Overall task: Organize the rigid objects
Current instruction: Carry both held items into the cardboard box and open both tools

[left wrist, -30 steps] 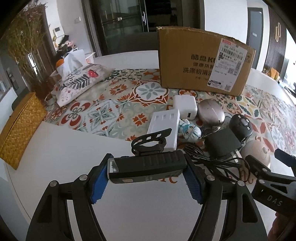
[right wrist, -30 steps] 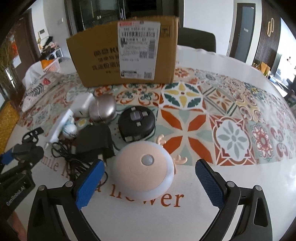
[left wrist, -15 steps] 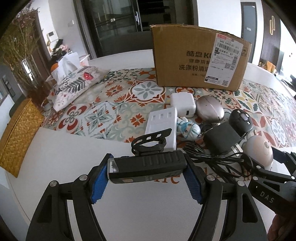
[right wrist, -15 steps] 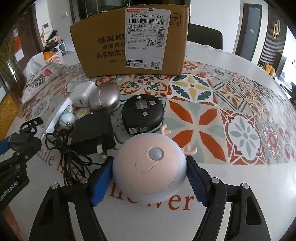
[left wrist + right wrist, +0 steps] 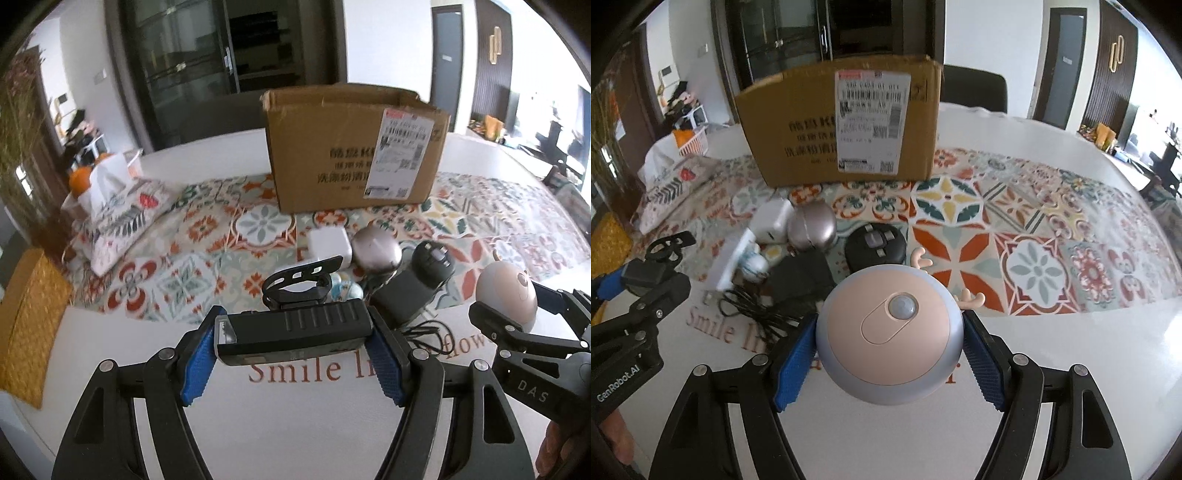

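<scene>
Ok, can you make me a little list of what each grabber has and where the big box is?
left gripper: jaws shut on the black bike light, held crosswise
right gripper: jaws shut on the round pink night light, which has little antlers
cardboard box: open top, standing on the patterned mat behind the pile
pile on the mat: white charger, metallic ball, round black gadget, black adapter with its cable
</scene>
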`<state>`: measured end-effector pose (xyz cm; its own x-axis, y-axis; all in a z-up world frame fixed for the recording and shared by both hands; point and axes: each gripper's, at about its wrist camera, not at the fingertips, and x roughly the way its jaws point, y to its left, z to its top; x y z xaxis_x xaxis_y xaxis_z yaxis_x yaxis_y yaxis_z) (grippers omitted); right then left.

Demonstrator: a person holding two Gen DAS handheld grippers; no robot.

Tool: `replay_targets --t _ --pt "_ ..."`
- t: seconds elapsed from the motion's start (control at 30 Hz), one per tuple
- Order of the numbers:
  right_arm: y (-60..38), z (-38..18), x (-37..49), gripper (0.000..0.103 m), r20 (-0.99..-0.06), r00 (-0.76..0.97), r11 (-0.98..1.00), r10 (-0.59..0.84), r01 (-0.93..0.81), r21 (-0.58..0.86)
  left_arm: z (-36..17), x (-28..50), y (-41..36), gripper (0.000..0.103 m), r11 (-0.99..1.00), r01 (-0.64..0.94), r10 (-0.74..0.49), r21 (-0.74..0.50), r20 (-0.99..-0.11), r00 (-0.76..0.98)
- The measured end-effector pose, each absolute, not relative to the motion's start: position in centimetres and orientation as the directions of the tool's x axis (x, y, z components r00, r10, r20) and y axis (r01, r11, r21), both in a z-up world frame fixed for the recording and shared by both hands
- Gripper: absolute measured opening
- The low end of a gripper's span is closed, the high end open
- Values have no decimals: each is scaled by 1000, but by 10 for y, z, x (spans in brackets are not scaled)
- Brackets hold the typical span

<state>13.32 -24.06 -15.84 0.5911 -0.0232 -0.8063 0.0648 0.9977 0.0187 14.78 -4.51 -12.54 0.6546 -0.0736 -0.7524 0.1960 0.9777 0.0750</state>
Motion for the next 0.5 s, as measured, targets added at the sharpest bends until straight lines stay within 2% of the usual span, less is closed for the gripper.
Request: replay_targets --t 0.3,0.5 --pt "-215 -111 132 76 -772 631 992 -77 129 6 -84 165 -27 73 940 333 -177 72 -730 660" --pt "-203 -85 132 76 -746 660 985 -93 171 29 -62 175 -17 73 931 364 -230 35 -716 659"
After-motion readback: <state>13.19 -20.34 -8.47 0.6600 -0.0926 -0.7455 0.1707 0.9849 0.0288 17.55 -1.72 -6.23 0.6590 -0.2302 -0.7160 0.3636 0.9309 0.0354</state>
